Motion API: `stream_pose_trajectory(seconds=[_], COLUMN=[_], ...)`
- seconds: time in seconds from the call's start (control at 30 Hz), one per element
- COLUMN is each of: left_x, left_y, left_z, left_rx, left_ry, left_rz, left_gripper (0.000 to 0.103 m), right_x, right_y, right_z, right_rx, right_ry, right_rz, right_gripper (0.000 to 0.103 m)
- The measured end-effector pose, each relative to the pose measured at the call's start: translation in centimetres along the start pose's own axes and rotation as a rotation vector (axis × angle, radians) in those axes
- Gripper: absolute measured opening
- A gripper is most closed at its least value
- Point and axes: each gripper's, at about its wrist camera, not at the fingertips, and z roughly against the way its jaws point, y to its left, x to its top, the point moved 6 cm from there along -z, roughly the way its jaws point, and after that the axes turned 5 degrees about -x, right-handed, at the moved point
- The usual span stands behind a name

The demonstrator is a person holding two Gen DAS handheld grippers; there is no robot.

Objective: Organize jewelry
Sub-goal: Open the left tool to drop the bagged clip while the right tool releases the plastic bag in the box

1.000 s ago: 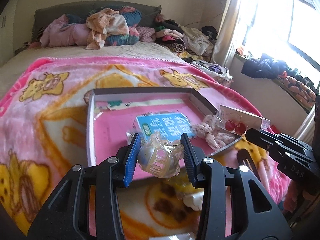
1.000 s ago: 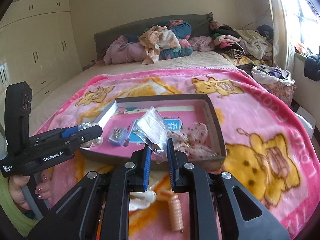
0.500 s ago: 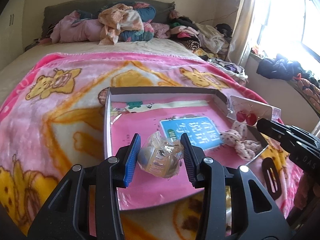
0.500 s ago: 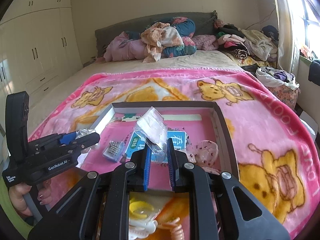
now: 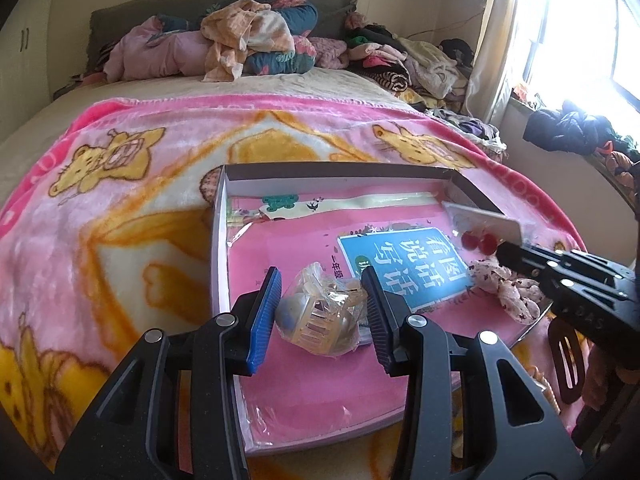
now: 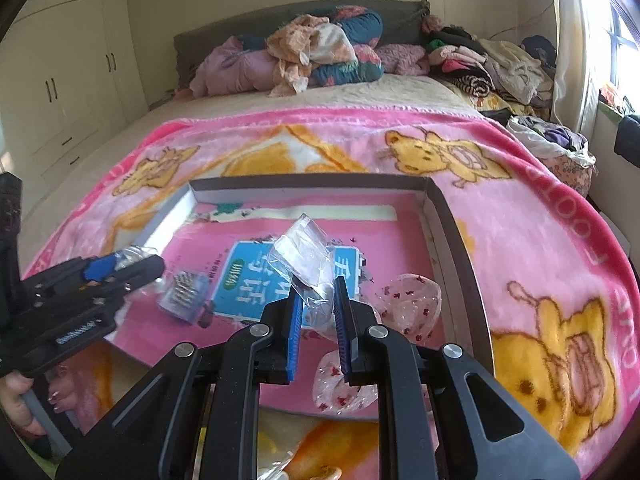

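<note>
Jewelry in crinkly packets hangs over the tray (image 5: 219,240) on the bed: left gripper (image 5: 322,312) fingers pinch a bagged hair clip (image 5: 320,314), right gripper (image 6: 318,312) fingers pinch an earring card (image 6: 308,258), and either slick wrapper could slip and land askew.

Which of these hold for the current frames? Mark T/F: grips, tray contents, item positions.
1. The left gripper holds a bagged hair claw clip between its fingers. True.
2. The right gripper is empty. False: it is shut on a clear packet of red earrings.
3. The tray sits on a pink cartoon-bear blanket. True.
4. The floral scrunchie lies on the blanket outside the tray. False: it lies inside the tray, near its right wall.
5. A book with a blue title panel lines the tray floor. True.
6. The small box of beads is held by the left gripper. False: it lies on the book.
</note>
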Motion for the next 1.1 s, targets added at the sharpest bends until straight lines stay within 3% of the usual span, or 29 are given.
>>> stream_pose_trajectory(seconds=[0.27,0.73,0.93,1.1], left_x=[0.3,-0.2,-0.1,-0.1], left_y=[0.1,0.5,0.1,-0.4], left_z=[-0.1,0.4,1.5,2.6], left_rx=[0.008,0.02,0.016,0.014], left_ry=[-0.009,-0.021,-0.044,-0.064], left_rz=[-0.002,0.0,0.001,0.004], left_gripper=[0.033,0.037,0.049,0.067], right_x=[-1.5,-2.5,-2.4,-2.5], right_y=[-0.2,-0.8,-1.2,-1.5], right_z=[-1.0,1.7,4.1,5.8], right_rx=[0.013,0.047,0.047,0.034], right_ry=[0.045,0.007,-0.048,-0.078], right_rz=[-0.02,-0.065,-0.077,-0.083], right_gripper=[0.018,0.052,0.065,0.075])
